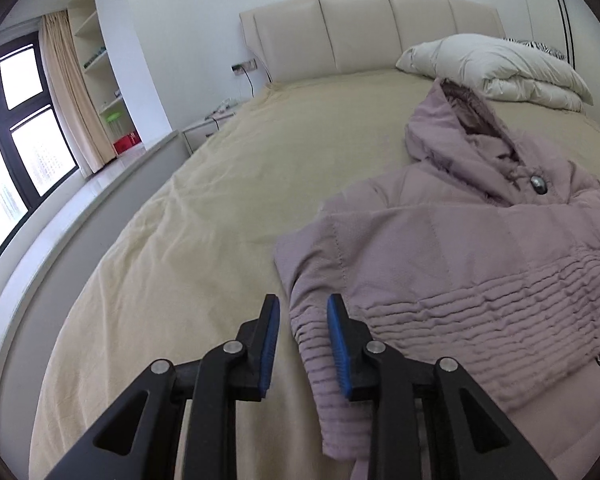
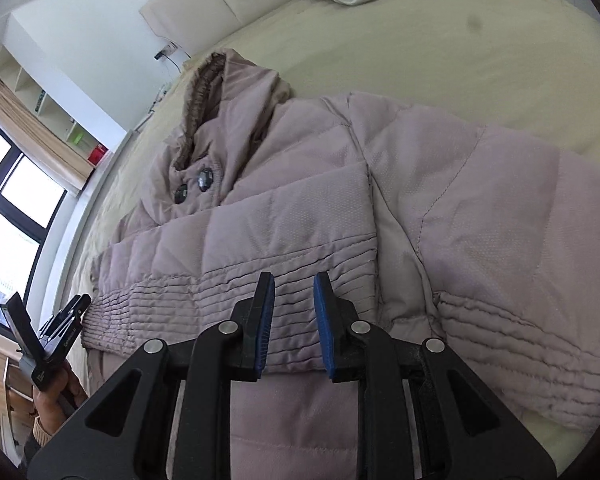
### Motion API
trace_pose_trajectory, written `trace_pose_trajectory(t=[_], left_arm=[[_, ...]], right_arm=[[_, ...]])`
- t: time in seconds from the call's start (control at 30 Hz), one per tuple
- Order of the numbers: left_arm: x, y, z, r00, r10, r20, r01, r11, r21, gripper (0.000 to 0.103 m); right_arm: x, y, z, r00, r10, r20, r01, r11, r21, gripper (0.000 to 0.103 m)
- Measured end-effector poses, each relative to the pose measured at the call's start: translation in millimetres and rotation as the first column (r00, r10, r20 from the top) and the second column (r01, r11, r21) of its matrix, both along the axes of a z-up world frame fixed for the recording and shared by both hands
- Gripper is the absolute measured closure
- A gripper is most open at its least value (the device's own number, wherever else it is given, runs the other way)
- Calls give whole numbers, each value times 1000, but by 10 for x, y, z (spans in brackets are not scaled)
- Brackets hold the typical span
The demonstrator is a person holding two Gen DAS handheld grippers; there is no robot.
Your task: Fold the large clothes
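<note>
While I look through the left wrist view, my left claw point(image 1: 303, 312) stands slightly spread with nothing pinched between its blue pads. It hovers over the near corner of the mauve hooded down jacket point(image 1: 460, 248), where a ribbed sleeve cuff point(image 1: 328, 392) hangs toward me. The jacket lies on the tan bed sheet point(image 1: 180, 240), hood toward the headboard point(image 1: 360, 32), with a white duvet point(image 1: 496, 68) bunched beyond it. I judge the puffy fill could spring the folded sleeves open again, and a pad could snag the cuff ribbing if I drop in carelessly. The whole left half of the bed is open.

In the right wrist view, my right claw point(image 2: 294, 300) is likewise a little apart and empty, poised above the sleeve folded across the jacket's chest. The left claw's body shows at the lower left, gripped by a hand point(image 2: 56, 396). The dark buttons point(image 2: 202, 179) sit near the collar. The bed's far edge and the window side leave little room to the left; bare sheet lies beyond the jacket's shoulder.
</note>
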State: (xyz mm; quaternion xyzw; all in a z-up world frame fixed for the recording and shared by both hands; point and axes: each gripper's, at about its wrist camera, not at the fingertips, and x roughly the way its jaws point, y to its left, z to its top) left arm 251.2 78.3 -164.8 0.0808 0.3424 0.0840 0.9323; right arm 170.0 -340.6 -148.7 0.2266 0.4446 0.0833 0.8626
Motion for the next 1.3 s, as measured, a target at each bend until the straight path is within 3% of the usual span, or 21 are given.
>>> trace_pose_trajectory(t=[0.03, 0.13, 0.27, 0.37, 0.43, 0.47, 0.5, 0.57, 0.63, 0.73, 0.83, 0.9, 1.0, 1.07, 1.2, 1.23, 1.3], left_arm=[[-65, -40, -20, 1000, -13, 0, 13, 1000, 7, 74], [-22, -181, -342, 994, -45, -98, 55, 993, 101, 76], [-3, -109, -130, 996, -16, -93, 19, 1000, 25, 77], [-204, -173, 99, 998, -44, -51, 44, 999, 2, 71], [-428, -229, 263, 997, -71, -10, 70, 996, -45, 47], [-556, -267, 335, 996, -86, 12, 86, 994, -71, 40], [-695, -329, 390, 994, -110, 27, 113, 989, -94, 31], [-976, -466, 477, 985, -164, 60, 171, 977, -125, 27], [-1240, -620, 519, 977, -199, 75, 209, 963, -169, 21], [-1573, -826, 491, 965, -257, 61, 263, 924, -277, 20], [-1808, -974, 418, 957, -291, 17, 275, 882, -384, 20], [-1915, -1060, 375, 953, -304, -9, 273, 869, -414, 20], [-2042, -1130, 345, 952, -306, -23, 265, 858, -440, 20], [-2087, -1132, 345, 951, -308, -35, 259, 851, -457, 20], [-2090, -1090, 362, 951, -303, -56, 241, 844, -479, 20], [-2058, -1060, 377, 951, -303, -59, 237, 839, -489, 21], [-2033, -1047, 406, 949, -308, -63, 233, 826, -514, 21]], right_arm=[[-46, 7, -1, 1000, -7, 1, 7, 1000, -1, 83], [-25, 3, -249, 998, 5, -67, -4, 1000, 2, 83], [-136, -162, -150, 996, -54, -66, 62, 991, 118, 83], [-433, -299, 105, 995, -94, 26, 89, 987, 133, 80], [-760, -491, 201, 987, -141, 79, 122, 971, 204, 54], [-932, -604, 201, 981, -179, 77, 157, 960, 233, 31], [-1135, -733, 179, 970, -234, 72, 208, 942, 264, 26], [-1509, -1007, 92, 945, -323, 47, 289, 894, 343, 26], [-1933, -1330, -61, 898, -439, -19, 408, 817, 407, 26], [-2556, -1802, -335, 773, -623, -120, 594, 645, 481, 26], [-3023, -2179, -552, 667, -723, -180, 657, 458, 599, 31], [-3192, -2355, -613, 610, -763, -215, 684, 370, 628, 40], [-3438, -2566, -646, 512, -827, -232, 709, 254, 657, 41], [-3541, -2677, -663, 459, -856, -239, 725, 205, 658, 41], [-3612, -2882, -718, 408, -876, -257, 726, 141, 673, 45], [-3652, -2963, -710, 404, -877, -259, 733, 142, 665, 48], [-3603, -3054, -640, 417, -878, -236, 751, 186, 634, 69]])
